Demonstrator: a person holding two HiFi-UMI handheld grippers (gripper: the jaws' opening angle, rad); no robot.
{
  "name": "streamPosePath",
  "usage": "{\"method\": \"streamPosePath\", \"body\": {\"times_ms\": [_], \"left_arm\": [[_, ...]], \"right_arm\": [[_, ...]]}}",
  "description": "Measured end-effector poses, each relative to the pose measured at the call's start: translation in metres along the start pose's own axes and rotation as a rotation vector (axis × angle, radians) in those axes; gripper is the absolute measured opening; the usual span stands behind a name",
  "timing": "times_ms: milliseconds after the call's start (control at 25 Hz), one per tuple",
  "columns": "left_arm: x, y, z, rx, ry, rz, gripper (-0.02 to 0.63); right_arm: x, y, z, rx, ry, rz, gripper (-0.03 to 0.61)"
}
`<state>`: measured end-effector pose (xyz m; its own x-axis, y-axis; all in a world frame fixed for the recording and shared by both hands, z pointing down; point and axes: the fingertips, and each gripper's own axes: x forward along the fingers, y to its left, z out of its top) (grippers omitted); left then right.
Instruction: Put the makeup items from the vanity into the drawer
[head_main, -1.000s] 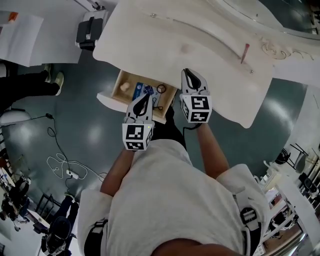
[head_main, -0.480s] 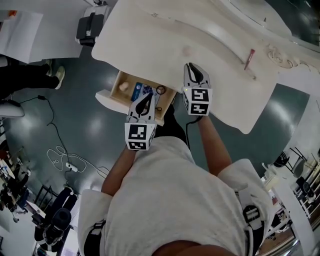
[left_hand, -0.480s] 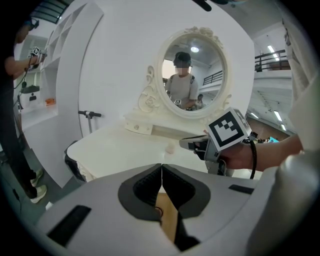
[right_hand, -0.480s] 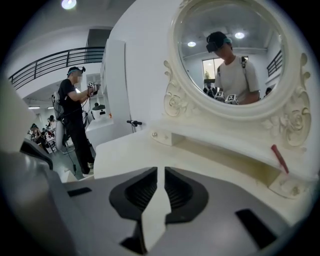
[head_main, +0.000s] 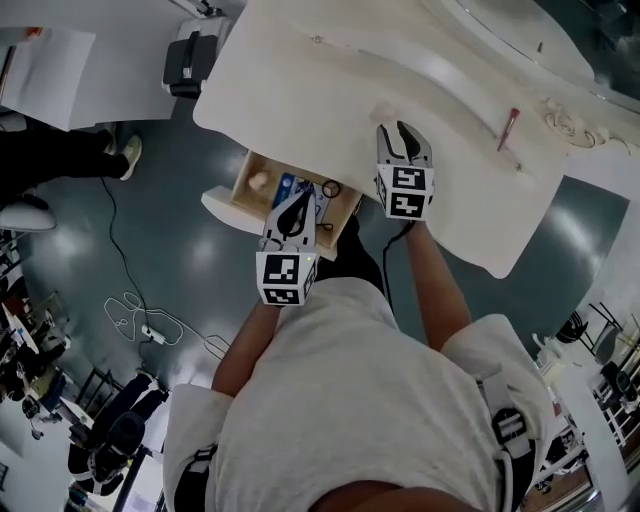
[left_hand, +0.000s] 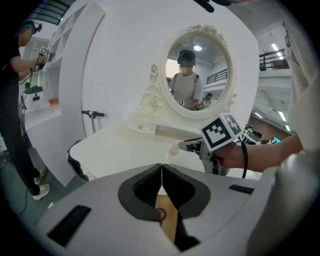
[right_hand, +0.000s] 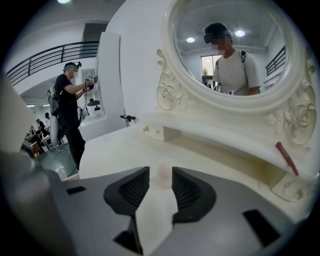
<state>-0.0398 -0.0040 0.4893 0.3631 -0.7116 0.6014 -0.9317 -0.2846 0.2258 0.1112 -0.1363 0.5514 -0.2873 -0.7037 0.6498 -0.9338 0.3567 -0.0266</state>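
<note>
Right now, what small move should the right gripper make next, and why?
Probably ease the right gripper a little further forward, then close. Its jaws have just been opening and stand apart with nothing yet between them. The small pale pink item on the vanity top lies lined up with the gap, just beyond the tips.

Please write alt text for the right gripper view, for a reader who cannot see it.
The right gripper holds its jaws apart, having just been opening them, with a small pale pink item between their tips on the white vanity top, not pressed. Behind rises an ornate oval mirror, and a red stick lies at the right.
</note>
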Motion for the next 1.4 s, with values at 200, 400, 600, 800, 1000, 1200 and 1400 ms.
{"method": "streamPosePath", "body": {"times_ms": [200,400,600,800,1000,1200,1400], "left_arm": [[0.000,0.004,0.002,-0.007,-0.002,0.021,0.008],[-0.001,0.009,0.001,-0.016,-0.004,0.044,0.008],[-0.004,0.014,-0.001,-0.029,-0.010,0.065,0.008],[-0.007,0.017,-0.003,-0.040,-0.010,0.079,0.008],[-0.011,0.020,-0.004,-0.042,-0.015,0.087,0.008],[-0.011,0.019,-0.005,-0.037,-0.014,0.080,0.008],[-0.011,0.017,-0.005,-0.030,-0.018,0.066,0.008]], "right_arm": [[0.012,-0.004,-0.005,-0.008,0.022,-0.003,0.162],[0.022,-0.008,-0.005,-0.011,0.036,-0.011,0.175],[0.031,-0.008,-0.007,-0.020,0.045,-0.010,0.178],[0.036,-0.007,-0.011,-0.023,0.060,-0.006,0.187],[0.038,-0.011,-0.010,-0.017,0.052,-0.032,0.183],[0.034,-0.013,-0.009,-0.016,0.038,-0.043,0.129],[0.025,-0.006,-0.009,-0.037,0.025,-0.038,0.123]]}}
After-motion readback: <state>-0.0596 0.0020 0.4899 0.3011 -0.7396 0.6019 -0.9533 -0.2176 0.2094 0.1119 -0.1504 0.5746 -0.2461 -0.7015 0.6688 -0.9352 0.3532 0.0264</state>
